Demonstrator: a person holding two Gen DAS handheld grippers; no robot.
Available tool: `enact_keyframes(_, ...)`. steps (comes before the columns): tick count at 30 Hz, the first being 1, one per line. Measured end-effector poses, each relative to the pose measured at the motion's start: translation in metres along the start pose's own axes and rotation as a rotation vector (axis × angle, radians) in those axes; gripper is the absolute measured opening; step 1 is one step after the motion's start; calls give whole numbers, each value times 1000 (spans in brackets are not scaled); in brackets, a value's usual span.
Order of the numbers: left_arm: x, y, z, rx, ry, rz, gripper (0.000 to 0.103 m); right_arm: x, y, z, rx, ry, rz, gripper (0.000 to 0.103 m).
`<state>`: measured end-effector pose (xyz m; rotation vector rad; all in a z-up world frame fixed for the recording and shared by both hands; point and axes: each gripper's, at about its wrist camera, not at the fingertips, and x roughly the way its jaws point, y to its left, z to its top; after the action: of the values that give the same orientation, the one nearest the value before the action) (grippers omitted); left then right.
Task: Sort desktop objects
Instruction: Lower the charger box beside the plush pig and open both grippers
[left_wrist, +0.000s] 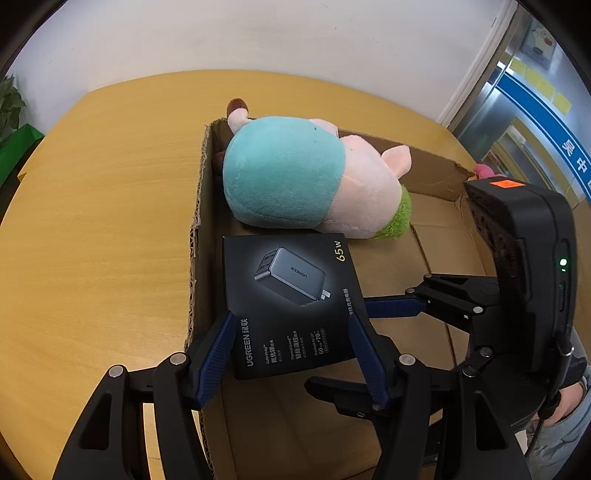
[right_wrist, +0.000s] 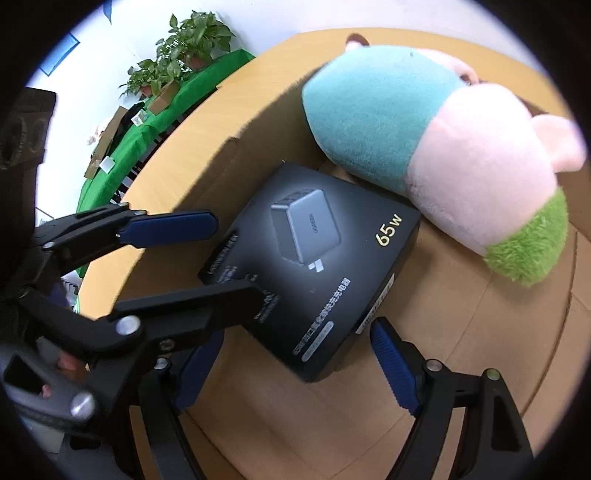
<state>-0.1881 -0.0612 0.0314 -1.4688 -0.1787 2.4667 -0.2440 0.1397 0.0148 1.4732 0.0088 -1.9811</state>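
Left wrist view: left gripper (left_wrist: 291, 354) clamped on the charger box (left_wrist: 291, 302), lowering it into the cardboard box (left_wrist: 201, 206) beside the plush toy (left_wrist: 306, 177); release follows, right gripper (right_wrist: 295, 354) spread open.

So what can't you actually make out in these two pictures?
- Plush toy: its face is turned away in both views.
- Charger box: the fine print is too small to read. Neither view shows whether the left gripper truly grips it.
- Carton: part of its floor is hidden under the toy and box.
- Pink object, left wrist view: mostly behind the carton wall.
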Motion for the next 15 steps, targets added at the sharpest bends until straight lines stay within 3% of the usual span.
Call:
enact_keyframes(6,-34,-5,-10,14,-113,38,67,-44,9,-20,-62,-70,-30,84)
enact_keyframes(11,-68,-24,-28,45,-215,56,74,-91,21,-61,-84,-200,-85,85)
enact_keyframes(15,-78,-43,-50,83,-232,43,76,-109,21,-99,-36,-291,-175,85)
